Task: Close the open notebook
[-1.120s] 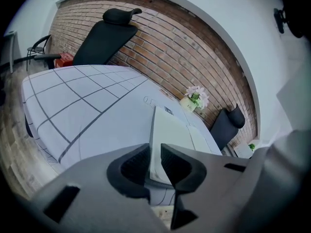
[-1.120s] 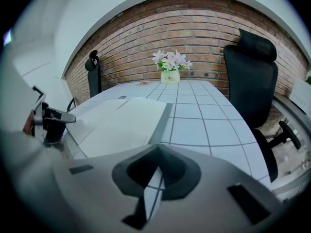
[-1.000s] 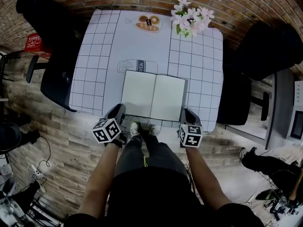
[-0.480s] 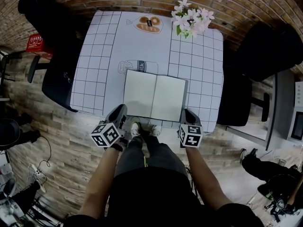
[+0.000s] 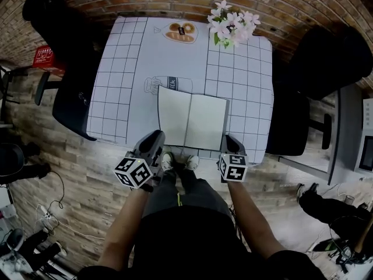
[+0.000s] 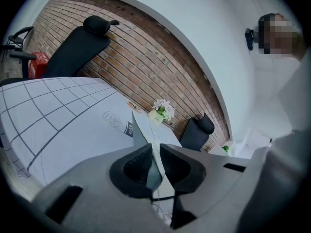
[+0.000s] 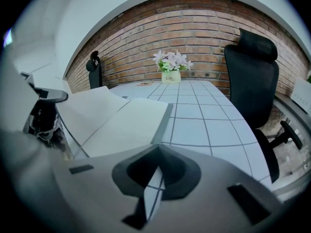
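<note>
Pinched the notebook (image 5: 201, 122) by its left leaf with the left gripper (image 5: 156, 136), jaws narrow on the thin sheet at the near left corner. Had that leaf tilted up off the checked table (image 5: 116, 69), with the right leaf flat. Lay open at the table's near edge, toward the right side. Held the right gripper (image 5: 228, 140) just beside the notebook's near right corner, jaws drawn together, with nothing seen clamped between them. Stood flowers (image 5: 232, 25) at the far edge.
</note>
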`<state>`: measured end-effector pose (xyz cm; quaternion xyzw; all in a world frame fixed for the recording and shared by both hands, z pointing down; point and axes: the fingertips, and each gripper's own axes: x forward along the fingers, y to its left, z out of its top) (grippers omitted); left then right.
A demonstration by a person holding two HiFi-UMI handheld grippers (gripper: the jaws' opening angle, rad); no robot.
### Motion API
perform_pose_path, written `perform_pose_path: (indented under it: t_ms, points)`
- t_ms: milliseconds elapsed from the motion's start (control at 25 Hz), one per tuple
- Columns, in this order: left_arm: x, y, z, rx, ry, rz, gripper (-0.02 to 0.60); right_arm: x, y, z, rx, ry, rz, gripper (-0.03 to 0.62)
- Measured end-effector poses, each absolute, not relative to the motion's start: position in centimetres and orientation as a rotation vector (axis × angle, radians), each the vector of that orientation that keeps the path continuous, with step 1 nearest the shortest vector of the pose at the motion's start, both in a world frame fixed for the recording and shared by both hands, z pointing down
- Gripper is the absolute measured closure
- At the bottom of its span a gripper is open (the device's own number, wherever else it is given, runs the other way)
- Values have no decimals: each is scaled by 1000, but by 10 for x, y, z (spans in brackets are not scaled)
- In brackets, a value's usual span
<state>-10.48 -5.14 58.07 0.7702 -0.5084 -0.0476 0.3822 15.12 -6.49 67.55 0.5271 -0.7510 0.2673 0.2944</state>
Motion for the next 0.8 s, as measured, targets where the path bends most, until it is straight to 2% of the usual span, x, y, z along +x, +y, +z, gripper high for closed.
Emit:
perform_pose_path:
  t_ms: [800]
  points:
    - [-46,-50,545,2161,-1090,-146,517,151,-65,675,1398,-2014,709,582]
